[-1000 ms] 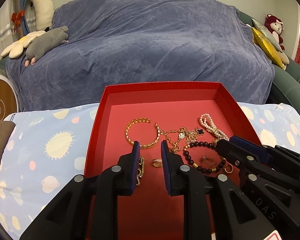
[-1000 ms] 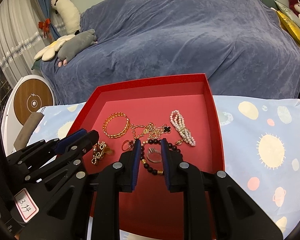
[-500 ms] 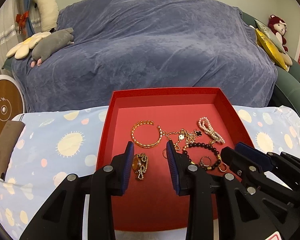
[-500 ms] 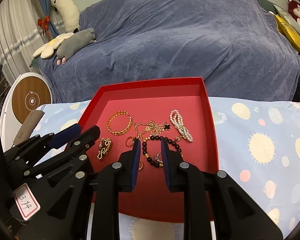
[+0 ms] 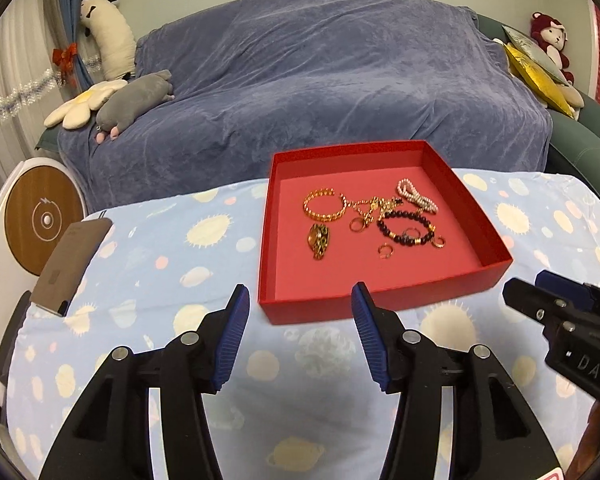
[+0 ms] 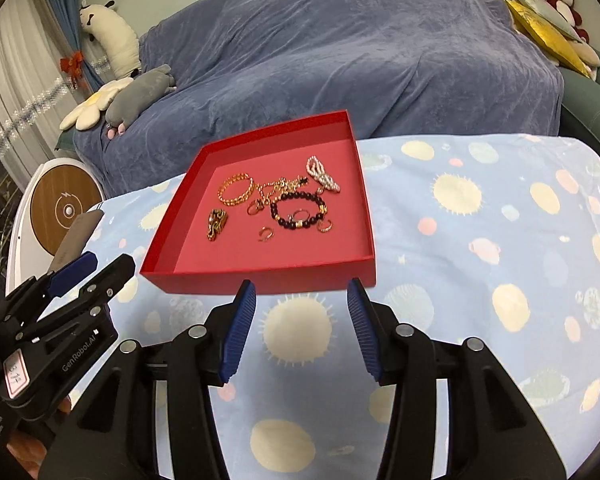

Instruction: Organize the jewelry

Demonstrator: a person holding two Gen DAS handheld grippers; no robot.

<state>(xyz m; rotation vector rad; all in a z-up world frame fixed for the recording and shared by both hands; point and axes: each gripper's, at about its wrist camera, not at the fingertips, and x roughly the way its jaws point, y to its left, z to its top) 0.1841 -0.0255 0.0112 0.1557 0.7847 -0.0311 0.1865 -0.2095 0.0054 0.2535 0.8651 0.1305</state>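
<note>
Both grippers hang over the near edge of the table, short of the red tray, each with its blue-padded jaws spread wide and nothing between them. Left gripper sits before the tray's near-left corner; right gripper sits before the tray's near wall, and its black body also shows at the right edge of the left wrist view. A light blue tablecloth printed with suns and planets covers the table.

All the jewelry lies loose on the tray floor, gathered toward the far half. A gold chain bangle lies far left, with a tangled gold necklace just beside it and a pearl bracelet near the far-right corner. A dark bead bracelet lies near the middle with a small ring inside its loop. A gold watch-like piece lies at the left, and a small gold ring lies nearest the tray's front.

A sofa draped in blue fabric stands behind the table.
</note>
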